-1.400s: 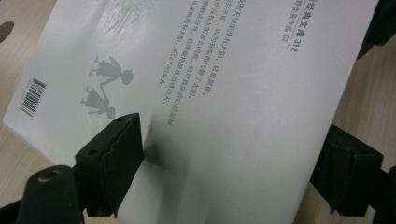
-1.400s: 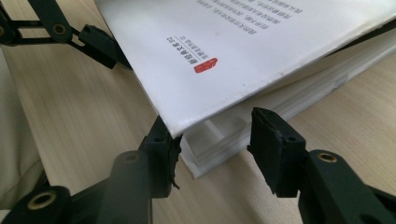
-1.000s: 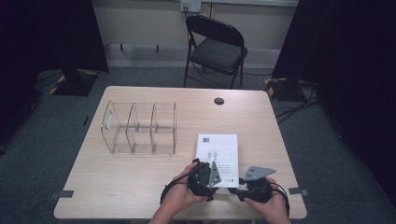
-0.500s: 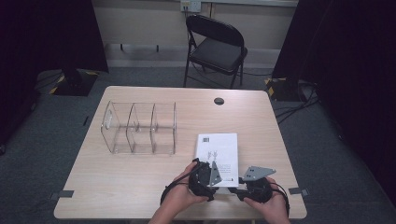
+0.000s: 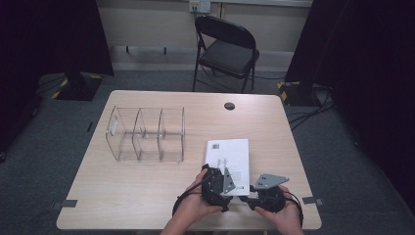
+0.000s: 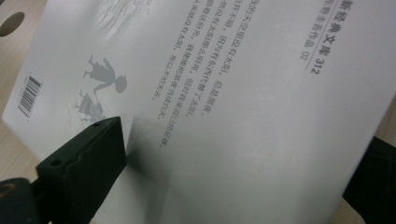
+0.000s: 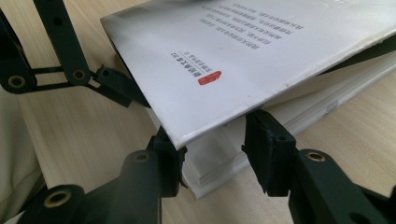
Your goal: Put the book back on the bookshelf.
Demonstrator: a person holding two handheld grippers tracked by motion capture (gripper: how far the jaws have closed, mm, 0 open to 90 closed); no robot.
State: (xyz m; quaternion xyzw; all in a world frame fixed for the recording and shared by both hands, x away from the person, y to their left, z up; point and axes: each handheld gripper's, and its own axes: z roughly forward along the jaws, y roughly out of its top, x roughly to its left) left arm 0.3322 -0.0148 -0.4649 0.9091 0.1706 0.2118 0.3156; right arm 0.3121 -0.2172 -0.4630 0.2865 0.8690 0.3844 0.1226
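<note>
A white paperback book (image 5: 227, 156) lies on the wooden table (image 5: 122, 191), near its front edge. My left gripper (image 5: 226, 188) is at the book's near edge. Its jaws have just been opening and now stand wide, with the front cover (image 6: 243, 84) between them and not pinched. One finger (image 7: 116, 88) of it reaches under the raised cover edge. My right gripper (image 5: 248, 198) is at the near right corner. In the right gripper view, my right gripper (image 7: 212, 154) is shut on the corner of the page block (image 7: 215, 163), just below the lifted cover.
A clear acrylic organizer (image 5: 147, 134) with three compartments stands on the left half of the table. A round cable hole (image 5: 229, 105) sits near the far edge. A black folding chair (image 5: 227, 51) stands beyond the table. Both hands are close to the front edge.
</note>
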